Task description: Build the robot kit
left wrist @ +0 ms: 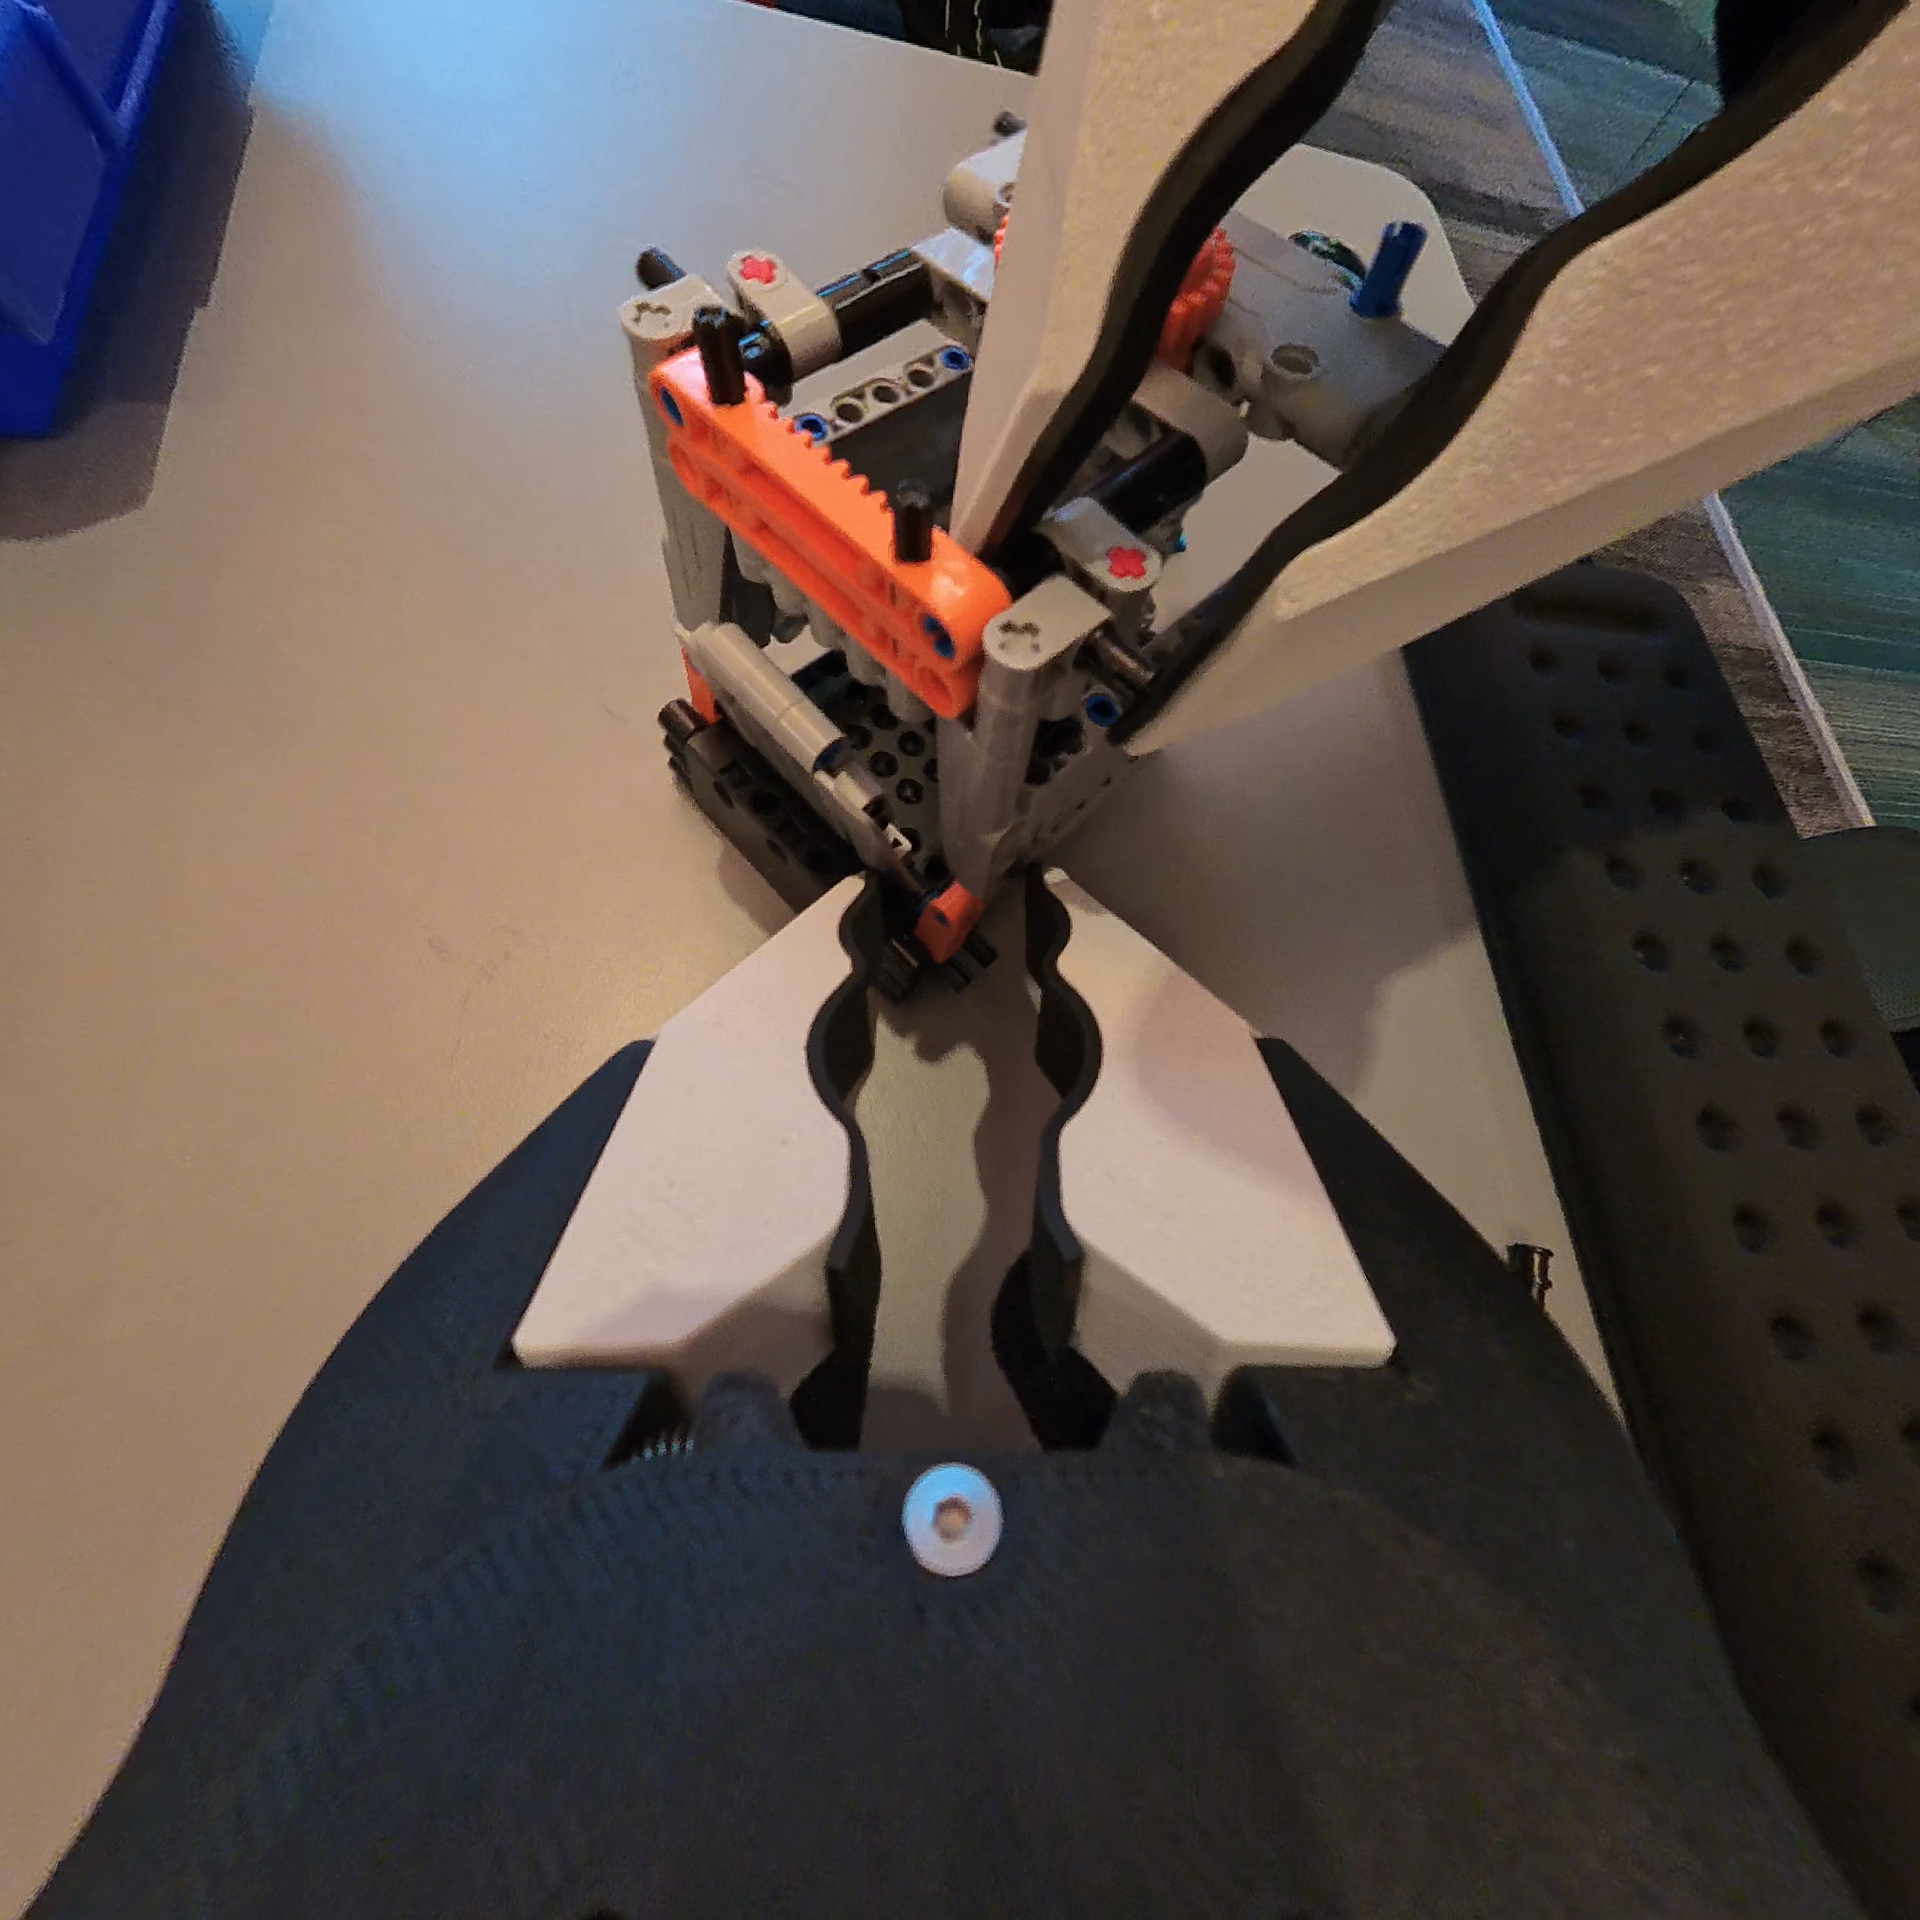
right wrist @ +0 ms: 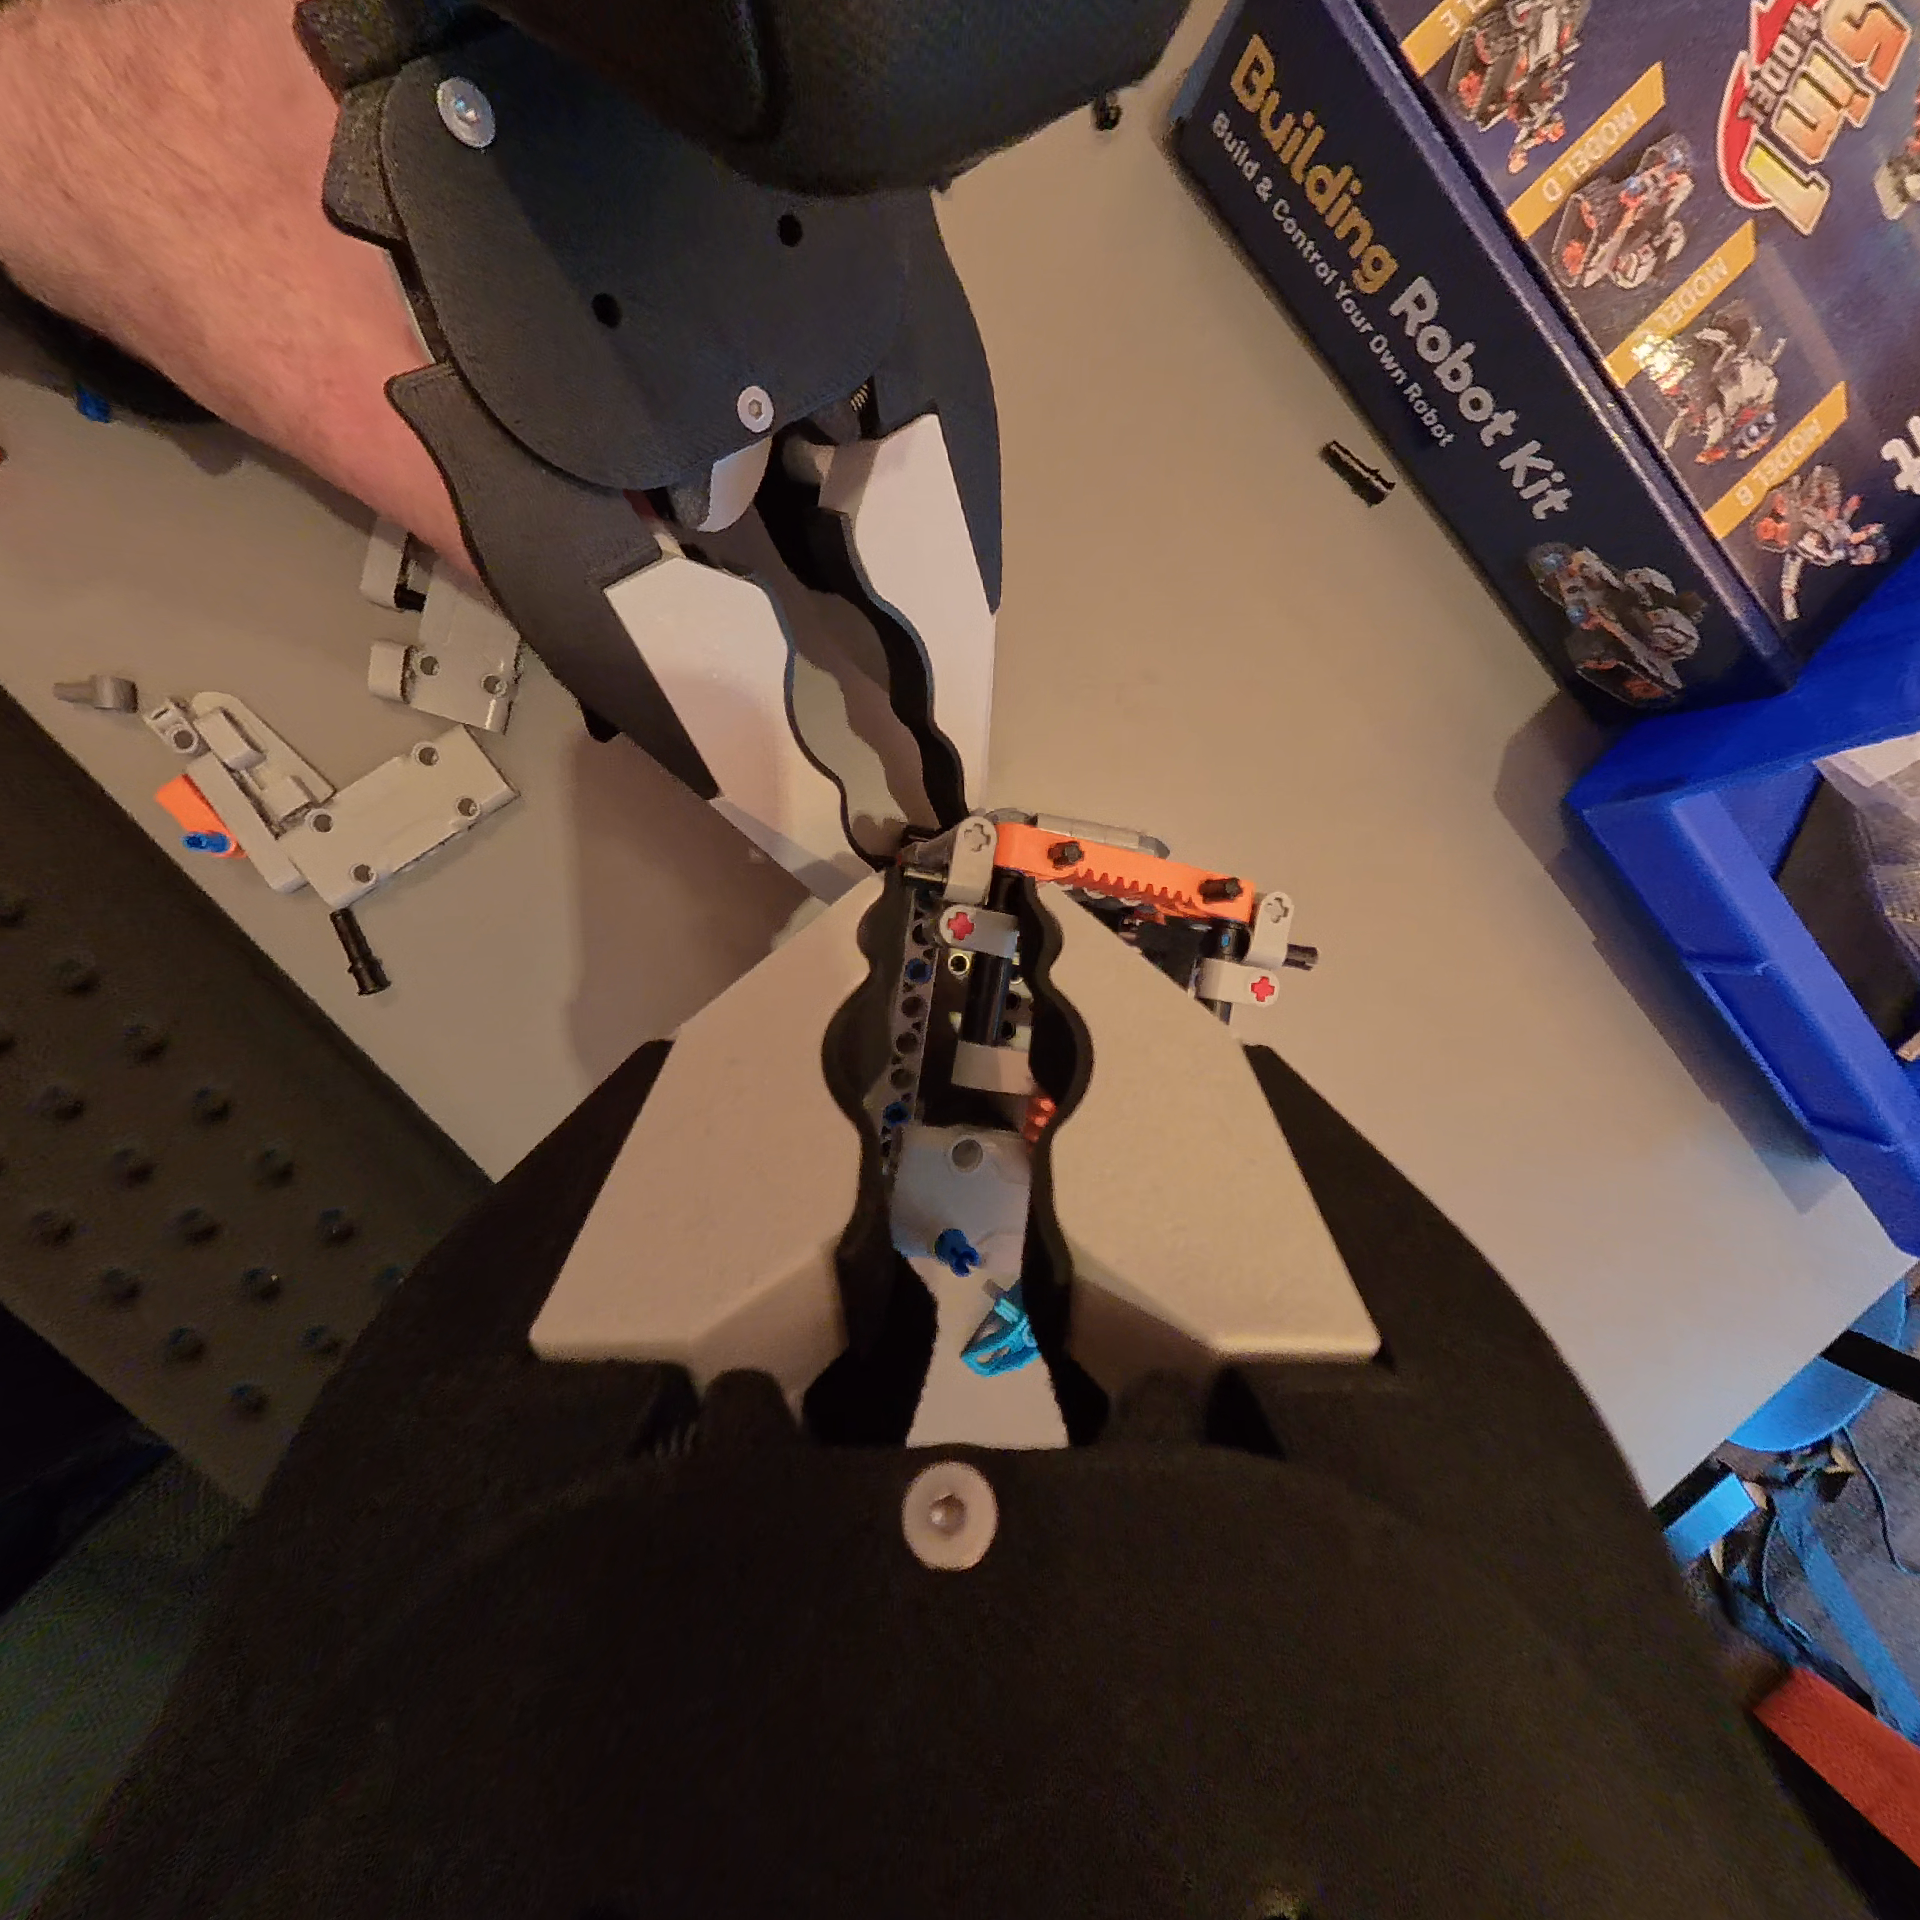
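Standing upright on the grey bench (left wrist: 312, 727), the grey, black and orange brick-built frame model (left wrist: 831, 540) is clamped low by the left gripper (left wrist: 951, 914) fingers and from above by the right gripper (right wrist: 956, 966) fingers.

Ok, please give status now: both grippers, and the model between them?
Left gripper shut on brick model at its base. Right gripper shut on its top frame. Model stands on grey table. Loose grey pieces lie apart.

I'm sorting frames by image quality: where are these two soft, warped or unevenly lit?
Left wrist view: the toy model is fairly sharp, the blue bin is blurred, and the table goes from bluish to warm. Right wrist view: the box and loose grey parts are soft and bent by the wide lens; the left gripper casts a shadow.
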`<state>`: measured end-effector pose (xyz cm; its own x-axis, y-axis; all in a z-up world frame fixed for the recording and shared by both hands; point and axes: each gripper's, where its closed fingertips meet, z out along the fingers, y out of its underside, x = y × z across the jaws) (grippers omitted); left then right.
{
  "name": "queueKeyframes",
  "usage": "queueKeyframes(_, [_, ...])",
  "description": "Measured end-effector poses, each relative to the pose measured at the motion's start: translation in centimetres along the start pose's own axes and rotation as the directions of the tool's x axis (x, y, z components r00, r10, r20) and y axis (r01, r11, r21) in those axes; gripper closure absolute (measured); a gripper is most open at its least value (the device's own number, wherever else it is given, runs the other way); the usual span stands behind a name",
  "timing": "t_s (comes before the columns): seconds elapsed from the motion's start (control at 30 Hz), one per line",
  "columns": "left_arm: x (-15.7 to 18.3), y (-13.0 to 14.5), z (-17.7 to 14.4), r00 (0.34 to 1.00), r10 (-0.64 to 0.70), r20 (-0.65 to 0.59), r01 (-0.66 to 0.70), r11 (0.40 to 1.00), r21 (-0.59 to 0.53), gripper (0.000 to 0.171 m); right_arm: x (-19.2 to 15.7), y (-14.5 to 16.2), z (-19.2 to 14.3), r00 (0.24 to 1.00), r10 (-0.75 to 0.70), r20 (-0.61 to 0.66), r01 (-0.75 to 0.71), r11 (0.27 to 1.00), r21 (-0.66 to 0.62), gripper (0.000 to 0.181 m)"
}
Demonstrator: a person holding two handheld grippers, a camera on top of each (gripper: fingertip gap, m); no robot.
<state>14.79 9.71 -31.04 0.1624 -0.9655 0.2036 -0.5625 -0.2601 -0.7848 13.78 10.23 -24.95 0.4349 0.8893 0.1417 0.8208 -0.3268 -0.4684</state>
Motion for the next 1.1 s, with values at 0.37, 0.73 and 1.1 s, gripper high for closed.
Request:
queueKeyframes(0.37, [-0.14, -0.16, 0.19, 1.0, -0.002, -0.006, 0.002, 1.0, -0.002, 0.146, 0.05, 0.17, -0.13, 0.994, -0.067, -0.086, 0.075, 0.993, 0.091, 0.162])
queueKeyframes(0.73, [-0.2, -0.33, 0.41, 1.0, -0.003, -0.003, 0.003, 1.0, -0.005, 0.146, 0.28, 0.32, -0.13, 0.99, -0.048, -0.13, 0.065, 0.99, 0.123, 0.162])
queueKeyframes(1.1, [-0.31, -0.51, 0.6, 1.0, -0.021, -0.011, 0.021, 1.0, 0.0, 0.147, 0.32, 0.63, -0.11, 0.988, -0.078, -0.132, 0.095, 0.987, 0.128, 0.163])
